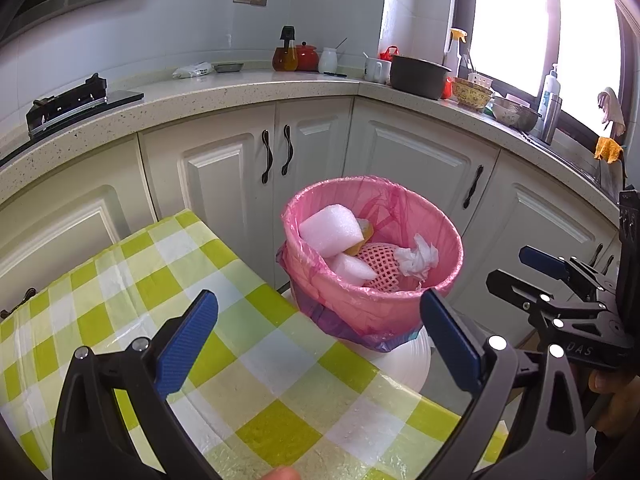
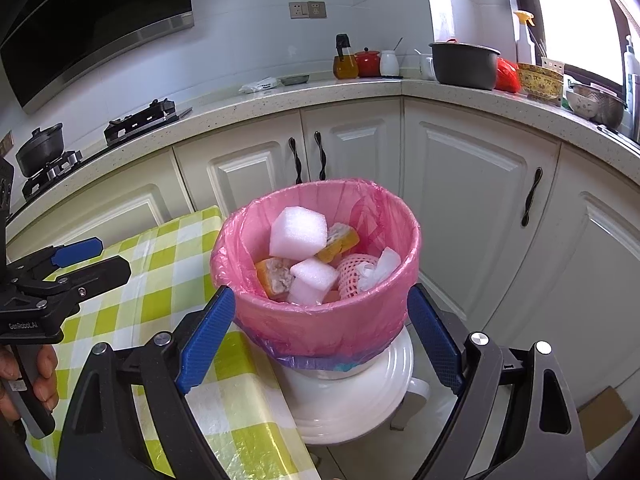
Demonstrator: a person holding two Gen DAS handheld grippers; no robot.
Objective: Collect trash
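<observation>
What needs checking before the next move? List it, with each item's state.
1. Right gripper open with nothing between its fingers: ok.
2. Left gripper open and empty: ok.
3. Pink bag folded over the bin rim all round: ok on the near side; the far side looks in place.
4. Trash inside the bin, namely foam blocks, fruit net, crumpled tissue and peel: ok, nothing hangs over the rim.
5. Checked tablecloth free of leftover trash: ok where visible; the rest cannot be told.
6. Bin steady on the white stool: cannot tell.
</observation>
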